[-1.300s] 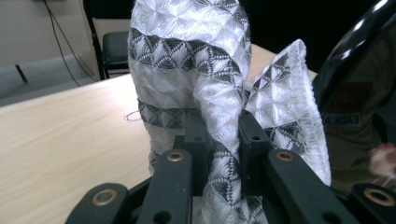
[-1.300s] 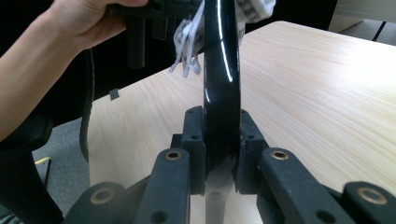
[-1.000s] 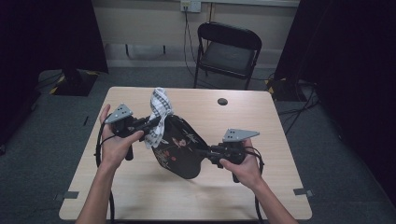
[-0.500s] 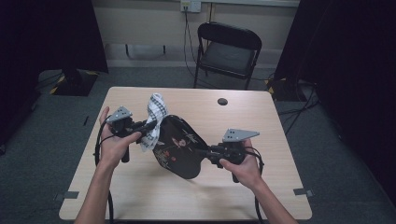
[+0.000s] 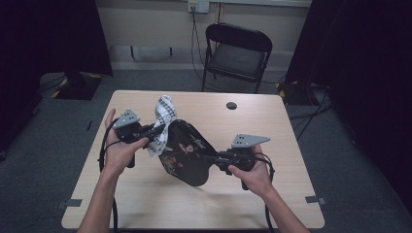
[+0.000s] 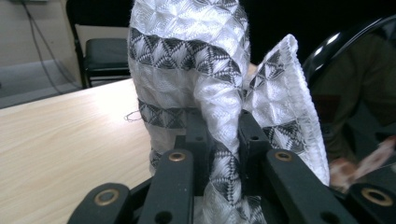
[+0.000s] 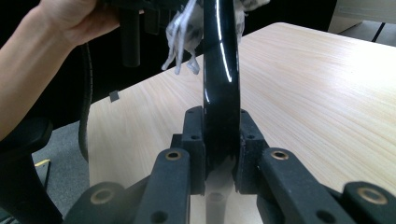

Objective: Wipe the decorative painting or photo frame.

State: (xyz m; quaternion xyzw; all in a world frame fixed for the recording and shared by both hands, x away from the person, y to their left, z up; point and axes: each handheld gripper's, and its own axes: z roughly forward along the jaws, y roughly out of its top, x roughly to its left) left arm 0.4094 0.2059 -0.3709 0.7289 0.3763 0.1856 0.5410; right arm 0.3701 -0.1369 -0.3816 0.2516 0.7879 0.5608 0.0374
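Above the middle of the desk (image 5: pixel 145 194), the left tool (image 5: pixel 156 130) is clamped on a white cloth with dark woven bands (image 5: pixel 163 121); in the left gripper view the fabric (image 6: pixel 205 93) bunches up out of the jaws, pinched narrow between them. The right tool (image 5: pixel 214 158) grips the rim of a glossy black plate with a painted pattern (image 5: pixel 187 153), held on edge and lifted off the desk; in the right gripper view that rim (image 7: pixel 220 93) stands upright between the closed jaws. Cloth and plate meet at the plate's upper left edge, the cloth lying against it.

The step in hand looks like wiping the plate. To do it well, the right tool should hold the plate rigid while the left drags the cloth across the face in overlapping passes, pressing lightly so the rim does not twist in the grip. A chair (image 5: pixel 238 53) stands beyond the desk.
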